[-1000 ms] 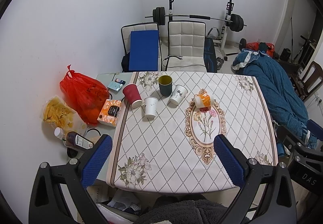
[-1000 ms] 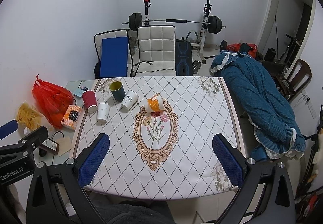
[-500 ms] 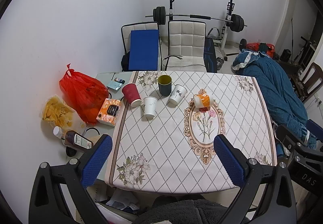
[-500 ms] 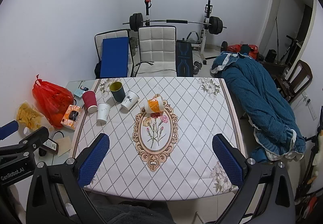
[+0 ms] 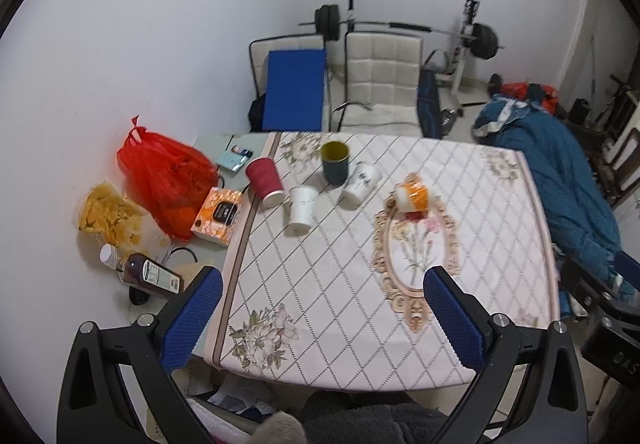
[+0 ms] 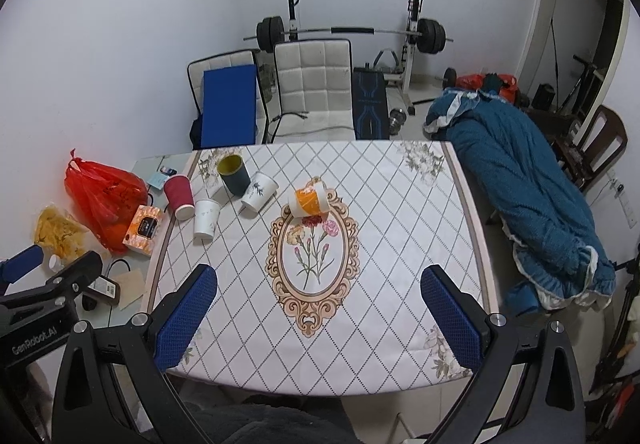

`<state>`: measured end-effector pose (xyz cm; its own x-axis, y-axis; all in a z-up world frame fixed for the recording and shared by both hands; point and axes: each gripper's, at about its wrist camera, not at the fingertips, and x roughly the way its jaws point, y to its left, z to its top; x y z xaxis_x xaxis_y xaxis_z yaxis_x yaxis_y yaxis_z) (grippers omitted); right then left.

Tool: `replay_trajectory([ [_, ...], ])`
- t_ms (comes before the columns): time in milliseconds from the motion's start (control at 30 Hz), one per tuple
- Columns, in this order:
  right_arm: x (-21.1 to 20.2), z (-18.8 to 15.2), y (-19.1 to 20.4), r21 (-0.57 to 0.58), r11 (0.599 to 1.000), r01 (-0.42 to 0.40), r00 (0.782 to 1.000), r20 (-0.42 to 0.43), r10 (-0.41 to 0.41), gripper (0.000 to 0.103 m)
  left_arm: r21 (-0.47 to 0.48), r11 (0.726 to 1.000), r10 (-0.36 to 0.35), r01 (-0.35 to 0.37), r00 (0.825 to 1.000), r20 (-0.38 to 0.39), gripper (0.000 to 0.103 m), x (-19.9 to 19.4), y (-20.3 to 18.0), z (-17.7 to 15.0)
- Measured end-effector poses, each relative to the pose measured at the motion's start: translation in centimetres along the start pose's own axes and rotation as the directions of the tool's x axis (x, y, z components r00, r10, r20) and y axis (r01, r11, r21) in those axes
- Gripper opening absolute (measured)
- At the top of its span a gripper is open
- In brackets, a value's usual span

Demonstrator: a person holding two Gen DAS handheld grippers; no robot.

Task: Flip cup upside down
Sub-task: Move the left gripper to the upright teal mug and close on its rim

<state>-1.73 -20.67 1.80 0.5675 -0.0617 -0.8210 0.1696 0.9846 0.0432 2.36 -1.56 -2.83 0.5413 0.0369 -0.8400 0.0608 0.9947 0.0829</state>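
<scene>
Five cups sit on my table [image 6: 400, 244]. From my right tongs [image 6: 318, 308], the dark green cup [image 6: 234, 175] at 11 o'clock stands mouth up, its yellow inside showing nothing. The red cup [image 6: 179, 197] and two white cups [image 6: 207, 217] [image 6: 259, 191] are mouth down; the orange cup [image 6: 309, 200] lies tipped at 12. Both my tongs, left [image 5: 318, 318] too, gape wide, holding nothing. Since a second ago, my left view slid slightly rightward

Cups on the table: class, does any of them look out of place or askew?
Yes. The orange cup lies tipped on its side at the top of the floral oval, apart from the others. The dark green cup is the only one standing mouth-up; the red cup beside it looks already inverted. Nothing appears spilled.
</scene>
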Motion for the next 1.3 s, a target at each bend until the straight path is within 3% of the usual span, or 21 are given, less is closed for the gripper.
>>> replay_trajectory([
  [167,6.0,-0.5,-1.1,0.008,1.0,-0.018,0.996,-0.092,0.018,0.103,-0.028,0.998,0.049,-0.051,0.997,-0.06,0.103,4.8,-0.2,0.2],
  [333,13.5,-2.1,-2.3,0.003,0.999,-0.041,0.974,-0.223,0.04,0.103,-0.044,0.993,0.104,-0.11,0.986,-0.13,0.103,9.4,0.1,-0.1],
  [467,19.4,-3.9,-2.0,-0.015,0.997,-0.072,0.944,-0.325,0.063,0.103,-0.046,0.989,0.127,-0.138,0.973,-0.192,0.103,13.4,0.4,-0.1],
  [700,28.5,-6.7,-1.2,-0.009,0.997,-0.08,0.878,-0.475,0.066,0.103,-0.039,0.989,0.133,-0.145,0.964,-0.232,0.103,19.8,0.8,1.7],
  [1000,35.6,-6.4,1.0,0.003,1.0,-0.023,0.833,-0.554,0.021,0.103,-0.033,0.995,0.089,-0.099,0.969,-0.231,0.103,29.2,2.0,6.3],
  [1167,39.7,-5.3,2.2,-0.001,1.0,0.022,0.826,-0.563,-0.019,0.103,-0.026,0.997,0.062,-0.069,0.975,-0.212,0.103,34.8,2.2,9.4],
  [1300,42.6,-4.1,2.7,0.002,0.998,0.061,0.838,-0.544,-0.05,0.103,0.008,0.999,0.047,-0.046,0.983,-0.175,0.103,38.3,1.4,11.2],
])
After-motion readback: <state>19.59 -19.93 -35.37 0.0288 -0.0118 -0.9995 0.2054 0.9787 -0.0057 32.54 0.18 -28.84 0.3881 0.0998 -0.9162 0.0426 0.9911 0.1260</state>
